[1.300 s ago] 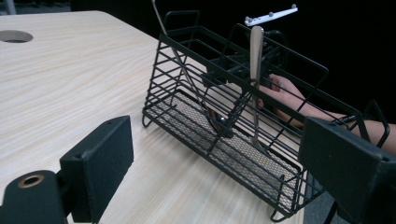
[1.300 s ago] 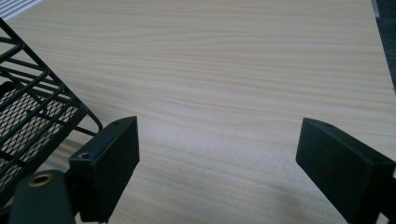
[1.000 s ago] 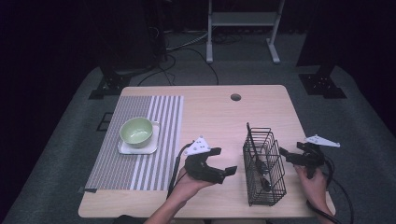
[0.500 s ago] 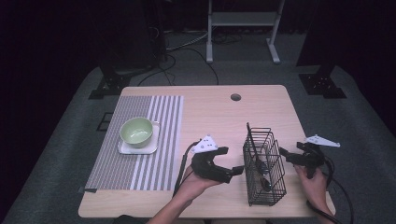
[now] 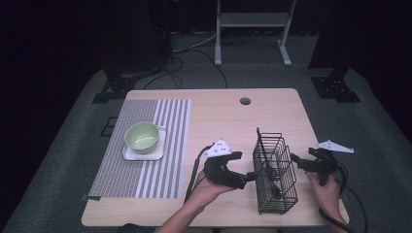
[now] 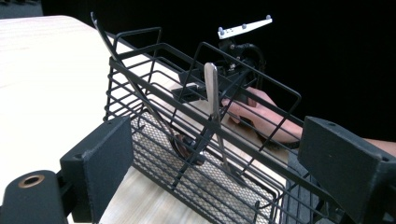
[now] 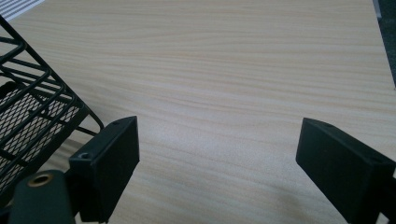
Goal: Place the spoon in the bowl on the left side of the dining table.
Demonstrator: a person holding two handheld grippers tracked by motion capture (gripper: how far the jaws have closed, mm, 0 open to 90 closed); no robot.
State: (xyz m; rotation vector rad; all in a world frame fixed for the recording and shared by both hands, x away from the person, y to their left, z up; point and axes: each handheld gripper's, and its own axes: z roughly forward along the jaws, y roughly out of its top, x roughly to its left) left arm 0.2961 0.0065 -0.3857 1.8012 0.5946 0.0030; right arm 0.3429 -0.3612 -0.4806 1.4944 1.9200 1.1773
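Observation:
A black wire basket [image 5: 275,175] stands at the table's front right. It holds a silver spoon [image 6: 212,91] leaning upright and a dark-bowled utensil [image 6: 186,145]. My left gripper [image 5: 247,177] is open at the basket's left side. In the left gripper view the basket [image 6: 154,70] lies just beyond my left gripper [image 6: 219,163], whose wide-apart jaws hold nothing. My right gripper [image 5: 297,163] is open just right of the basket, with nothing in it. The right gripper view shows my right gripper [image 7: 219,154] above bare wood, the basket's [image 7: 32,116] corner at left.
A green bowl [image 5: 142,136] sits on a white square plate [image 5: 129,156] on a striped placemat [image 5: 160,170] at the table's left. A cable hole [image 5: 245,101] lies near the far edge. The table's front edge [image 5: 218,224] is close to both hands.
My left gripper has moved right, from mid-table up to the basket's left side. The right gripper and the basket have stayed put.

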